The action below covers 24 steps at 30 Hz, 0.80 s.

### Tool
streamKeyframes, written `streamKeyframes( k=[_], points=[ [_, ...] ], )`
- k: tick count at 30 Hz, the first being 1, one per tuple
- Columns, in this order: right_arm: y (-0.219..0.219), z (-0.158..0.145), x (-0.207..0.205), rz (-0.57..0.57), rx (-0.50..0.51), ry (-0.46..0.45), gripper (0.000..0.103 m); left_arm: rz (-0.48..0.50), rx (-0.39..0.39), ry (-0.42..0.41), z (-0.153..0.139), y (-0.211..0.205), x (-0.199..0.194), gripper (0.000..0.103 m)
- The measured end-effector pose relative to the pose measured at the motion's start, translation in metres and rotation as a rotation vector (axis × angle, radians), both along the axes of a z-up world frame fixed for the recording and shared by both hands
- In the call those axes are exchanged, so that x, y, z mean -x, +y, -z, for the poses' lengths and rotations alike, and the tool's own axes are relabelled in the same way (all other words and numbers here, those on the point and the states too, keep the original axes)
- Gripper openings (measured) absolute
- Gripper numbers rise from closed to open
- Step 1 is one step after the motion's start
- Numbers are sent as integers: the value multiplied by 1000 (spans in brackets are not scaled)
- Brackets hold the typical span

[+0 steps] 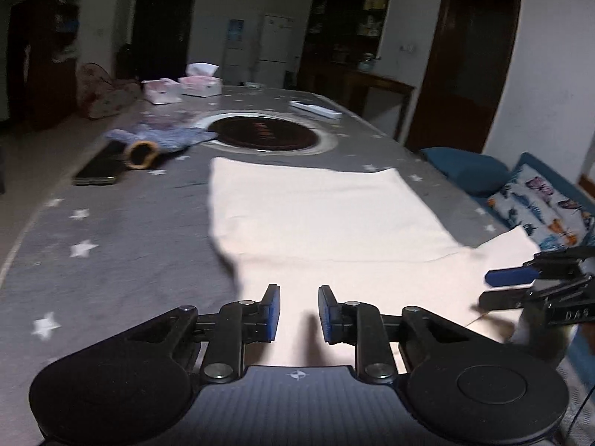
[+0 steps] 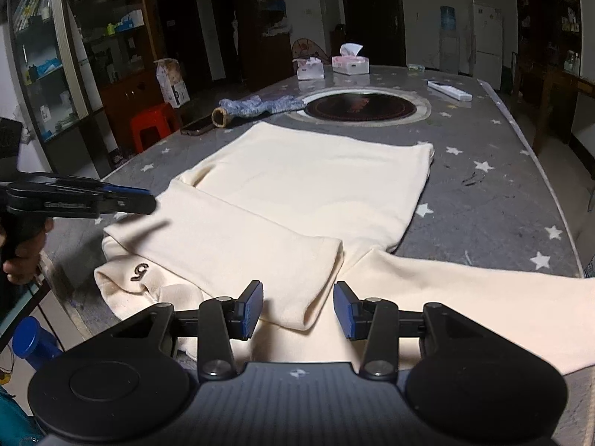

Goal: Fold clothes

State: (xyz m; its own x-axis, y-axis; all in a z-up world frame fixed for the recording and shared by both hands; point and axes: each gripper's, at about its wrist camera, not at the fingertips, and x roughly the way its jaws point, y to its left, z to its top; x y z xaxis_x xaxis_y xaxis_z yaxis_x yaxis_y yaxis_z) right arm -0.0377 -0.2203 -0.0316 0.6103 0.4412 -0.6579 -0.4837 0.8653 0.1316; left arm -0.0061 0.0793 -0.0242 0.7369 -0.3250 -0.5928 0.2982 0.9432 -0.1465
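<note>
While the cream long-sleeved cotton top lies flat on the grey star-patterned tablecloth, left gripper and right gripper hover released above it, jaws empty.

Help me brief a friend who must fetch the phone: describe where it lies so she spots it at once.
Start at the round dark hotplate sunk in the middle of the grey star-patterned table. Go left past the blue knitted cloth to the table's edge; the phone lies there beside a tan tube end. It alone is flat, dark and glossy.
</note>
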Motion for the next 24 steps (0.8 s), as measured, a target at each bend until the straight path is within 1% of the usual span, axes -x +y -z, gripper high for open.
streamKeyframes(
  k=[4, 5, 7, 8, 10, 11, 12, 14, 15, 16, 20, 22, 24],
  points=[
    [2, 5, -2, -5, 4, 33, 38, 25, -30, -1, 1, 16, 15, 35],
    [3, 6, -2, -6, 7, 38, 37, 36, -41, -2, 2, 18, 19, 35],
    [4, 6, -2, -3, 9, 41, 30, 55, -62, -3, 4, 20, 24, 35],
    [4, 6, -3, -2, 11, 42, 29, 63, -72, -2, 5, 16, 25, 35],
    [5, 6, -3, 2, 12, 43, 20, 65, -82, 0, 8, 15, 25, 34],
    [5, 6, -4, 4, 13, 43, 20, 68, -85, 1, 10, 15, 25, 33],
    [5, 5, -4, 7, 14, 44, 17, 71, -87, 3, 11, 15, 24, 33],
    [6, 4, -4, 7, 17, 41, 14, 79, -87, 1, 14, 17, 25, 24],
    [6, 4, -4, 7, 19, 39, 10, 79, -85, 0, 14, 18, 25, 18],
    [6, 3, -4, 6, 19, 39, 9, 72, -83, -3, 14, 19, 25, 10],
    [9, -3, -4, 5, 14, 32, 6, 31, -27, -19, 7, 29, 29, 7],
    [10, -9, -2, 3, -10, 22, 6, 15, 4, -36, 2, 35, 31, 7],
    [10, -12, 0, -7, -26, 26, 6, -3, 9, -27, 3, 38, 30, 7]
  ],
)
